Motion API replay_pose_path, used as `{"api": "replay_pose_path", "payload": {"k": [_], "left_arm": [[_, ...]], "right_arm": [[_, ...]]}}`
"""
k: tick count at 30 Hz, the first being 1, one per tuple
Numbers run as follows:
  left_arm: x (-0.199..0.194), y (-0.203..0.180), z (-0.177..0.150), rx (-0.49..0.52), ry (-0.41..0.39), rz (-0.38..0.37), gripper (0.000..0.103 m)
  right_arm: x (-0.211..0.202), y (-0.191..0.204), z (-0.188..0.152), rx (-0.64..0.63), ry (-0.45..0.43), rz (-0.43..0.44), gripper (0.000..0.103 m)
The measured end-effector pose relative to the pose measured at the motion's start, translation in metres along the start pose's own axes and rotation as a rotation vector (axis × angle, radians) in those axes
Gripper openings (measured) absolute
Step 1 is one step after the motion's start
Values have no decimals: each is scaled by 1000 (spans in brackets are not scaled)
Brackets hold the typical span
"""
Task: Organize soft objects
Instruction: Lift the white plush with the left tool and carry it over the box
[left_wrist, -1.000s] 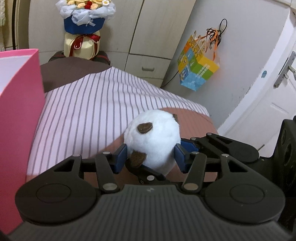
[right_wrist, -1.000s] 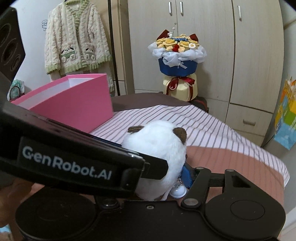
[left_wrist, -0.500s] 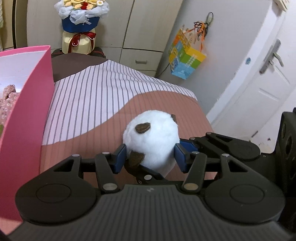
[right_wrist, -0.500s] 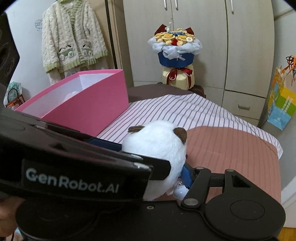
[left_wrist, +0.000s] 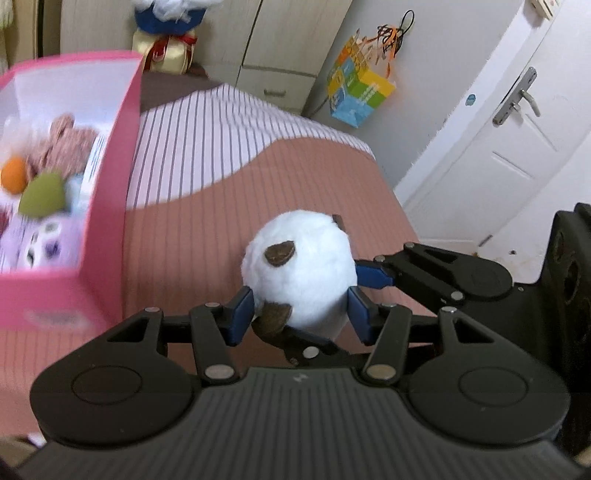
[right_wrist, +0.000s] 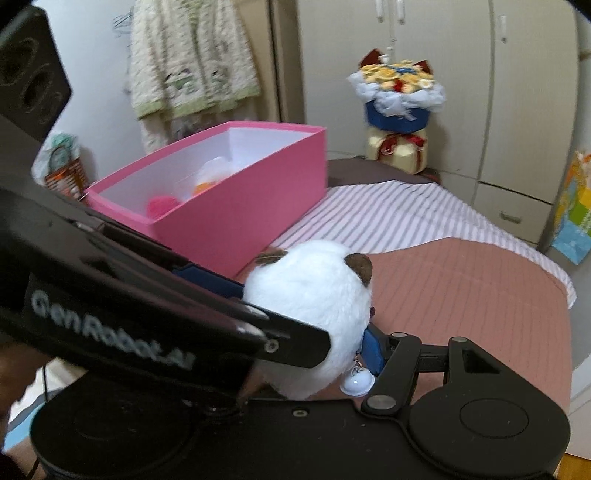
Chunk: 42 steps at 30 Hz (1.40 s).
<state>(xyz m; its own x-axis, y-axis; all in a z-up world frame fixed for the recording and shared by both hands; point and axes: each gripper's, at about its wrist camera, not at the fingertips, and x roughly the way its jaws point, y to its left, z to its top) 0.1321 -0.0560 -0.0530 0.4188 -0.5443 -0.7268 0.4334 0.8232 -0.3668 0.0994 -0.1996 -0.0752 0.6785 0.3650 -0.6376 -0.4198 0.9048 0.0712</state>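
We hold one white plush (left_wrist: 301, 266) between both claws, lifted clear above the bed (left_wrist: 229, 206). The left claw (left_wrist: 300, 310) pinches the plush low on its body, blue pads (left_wrist: 242, 314) pressed into the fur on either side. The right claw (right_wrist: 314, 325) also pinches the plush: one blue pad presses its right side, while the other finger is mostly hidden behind the left unit's body, which crosses the right wrist view. A small bell (right_wrist: 356, 382) hangs beneath the plush. The pink box (left_wrist: 110, 206) sits on the bed to the left of the plush, open at the top and near it but not yet below it. The box already contains several soft items: a brown bear (left_wrist: 61, 144), an orange ball (left_wrist: 14, 179), a green piece (left_wrist: 42, 197) and a purple toy (left_wrist: 40, 243), so we judge the task well advanced. No other loose soft item shows on the visible part of the bed, so this plush appears to be among the last. What remains is to carry the plush over the box rim, lower it inside and spread both claws. Both claws must release together, since the plush is shared between them.
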Motion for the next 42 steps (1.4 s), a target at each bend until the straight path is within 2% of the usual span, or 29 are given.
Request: {"api": "replay_pose_path", "payload": {"k": [5,12,18,24,29,34,38,42], "left_arm": [[-28,10,-16,-27,40,-32,52],[-74,18,-25,-46,50,-41,51],[-108,21,-17,-9,48,10,51],[-135,37,-12,-35,52,48,51],[-154,52,1,-12,-11,82,49],[-163,68,19,27,-146,89,49],[-158,86,42,42,-227,86,49],[-140,111,73,24,-263,82,50]], "right_arm": [[-13,19,-2,-33,43,83,68],[-33,53,8,-105,29,149,68],[-44,76,29,-117,10,196,68],[-41,95,47,-106,18,258,69],[-32,107,67,-98,-6,273,69],[-18,110,90,-63,-77,249,69],[-2,106,112,-32,-140,219,69],[24,96,134,-16,-164,196,70]]}}
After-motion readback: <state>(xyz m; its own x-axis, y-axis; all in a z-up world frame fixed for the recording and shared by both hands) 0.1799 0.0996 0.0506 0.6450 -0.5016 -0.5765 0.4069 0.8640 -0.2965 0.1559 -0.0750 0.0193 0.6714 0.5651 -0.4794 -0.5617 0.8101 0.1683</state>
